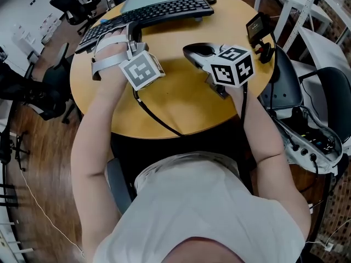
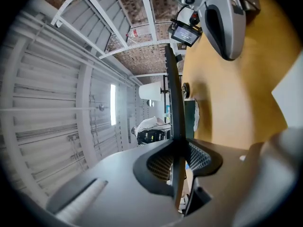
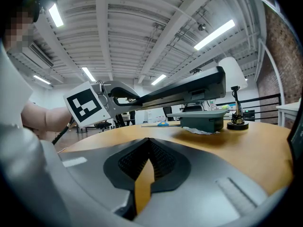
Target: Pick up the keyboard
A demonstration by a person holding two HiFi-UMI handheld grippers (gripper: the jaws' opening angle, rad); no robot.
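Observation:
The black keyboard (image 1: 148,15) is at the far side of the round wooden table (image 1: 181,103). My left gripper (image 1: 134,33) is shut on its near long edge. In the right gripper view the keyboard (image 3: 189,91) hangs tilted above the tabletop, held by the left gripper (image 3: 124,96). The left gripper view shows the keyboard (image 2: 173,93) edge-on, pinched in my left gripper (image 2: 177,157). My right gripper (image 1: 193,52) rests low over the table's middle, shut and holding nothing (image 3: 149,157), apart from the keyboard.
A grey box (image 3: 203,119) and a black stand base (image 3: 236,124) sit on the far part of the table beneath and behind the keyboard. A small screen on a mount (image 1: 256,29) stands at the table's right edge. Office chairs (image 1: 71,7) are beyond on the left.

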